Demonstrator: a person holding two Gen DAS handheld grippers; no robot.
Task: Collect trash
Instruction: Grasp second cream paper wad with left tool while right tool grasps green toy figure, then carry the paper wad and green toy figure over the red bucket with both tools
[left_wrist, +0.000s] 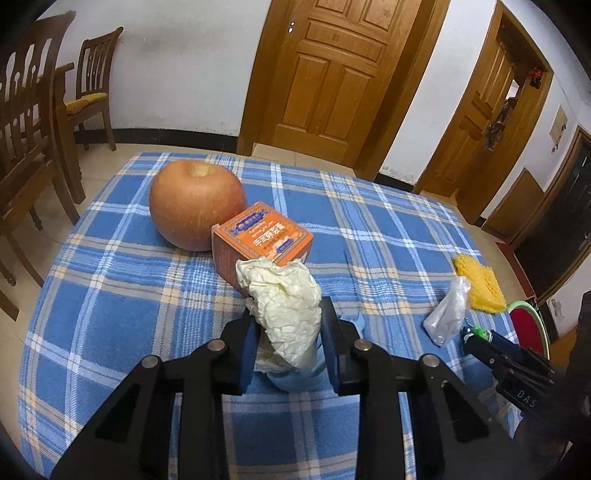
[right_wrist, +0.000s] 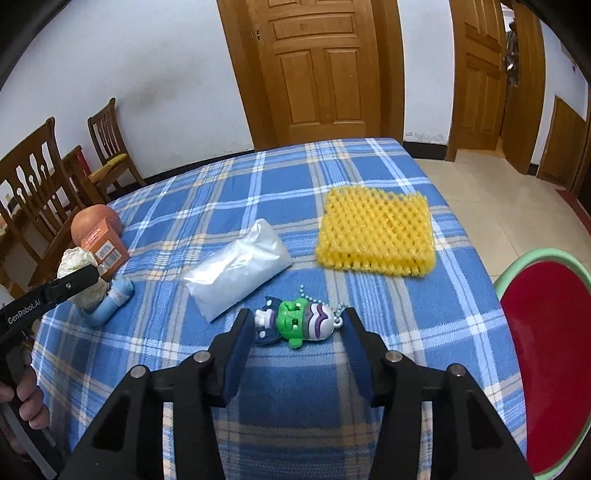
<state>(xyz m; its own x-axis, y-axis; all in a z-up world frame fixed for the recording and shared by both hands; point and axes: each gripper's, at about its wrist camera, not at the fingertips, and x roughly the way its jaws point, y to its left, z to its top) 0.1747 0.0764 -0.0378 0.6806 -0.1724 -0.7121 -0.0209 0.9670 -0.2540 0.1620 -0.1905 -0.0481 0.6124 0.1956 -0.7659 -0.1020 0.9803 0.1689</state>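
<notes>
My left gripper (left_wrist: 286, 314) is shut on a crumpled cream paper wad (left_wrist: 284, 299), just above a light blue tube (left_wrist: 295, 380) on the blue plaid tablecloth (left_wrist: 110, 295). The wad also shows in the right wrist view (right_wrist: 79, 264), held by the left gripper (right_wrist: 75, 282). My right gripper (right_wrist: 297, 325) is open around a green and purple toy keychain (right_wrist: 299, 323) lying on the cloth. A clear plastic bag (right_wrist: 238, 271) and a yellow foam net (right_wrist: 375, 234) lie beyond it.
An apple (left_wrist: 195, 203) and an orange box (left_wrist: 260, 240) stand behind the wad. A red bin with a green rim (right_wrist: 546, 354) sits off the table's right edge. Wooden chairs (left_wrist: 33, 147) stand to the left. Wooden doors (left_wrist: 332, 70) are behind.
</notes>
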